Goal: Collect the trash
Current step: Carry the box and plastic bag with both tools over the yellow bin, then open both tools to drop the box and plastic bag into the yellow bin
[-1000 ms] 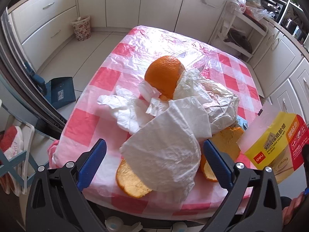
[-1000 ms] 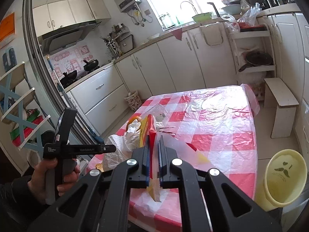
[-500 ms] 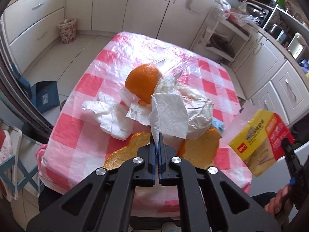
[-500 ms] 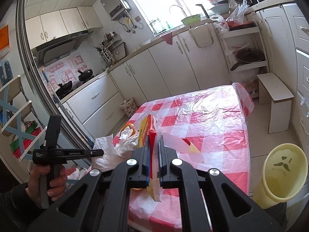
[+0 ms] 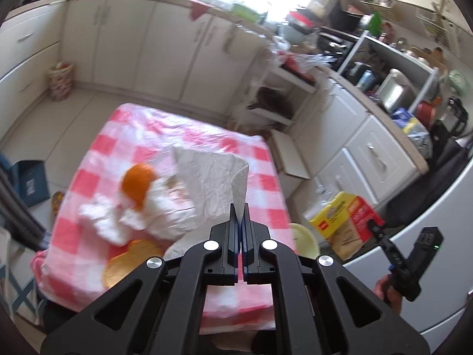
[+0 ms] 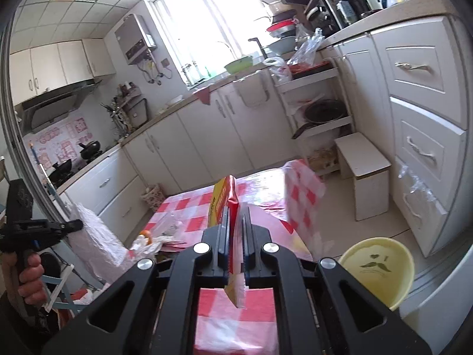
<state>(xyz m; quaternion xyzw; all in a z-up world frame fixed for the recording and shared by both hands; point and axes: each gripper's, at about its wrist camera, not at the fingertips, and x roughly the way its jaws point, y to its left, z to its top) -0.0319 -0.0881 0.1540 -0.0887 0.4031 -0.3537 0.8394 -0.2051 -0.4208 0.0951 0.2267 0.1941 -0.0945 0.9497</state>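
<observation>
Lifted clear of the pile since the earlier frame, the tissue (image 5: 212, 180) now hangs above the worktop (image 5: 260, 159), clamped by one corner in the left hand-held gripper (image 5: 239, 207), which a second ago stood wide apart around it. The right hand-held gripper (image 6: 235, 216) stays clamped on the packet (image 6: 226, 204), held off the worktop edge. The bin (image 6: 377, 266) stands on the floor beside the worktop, on the right. To finish well, the left should probably carry the tissue over the bin's mouth before letting go. An orange (image 5: 138, 183), peel (image 5: 130, 263) and more crumpled paper remain on the worktop.
</observation>
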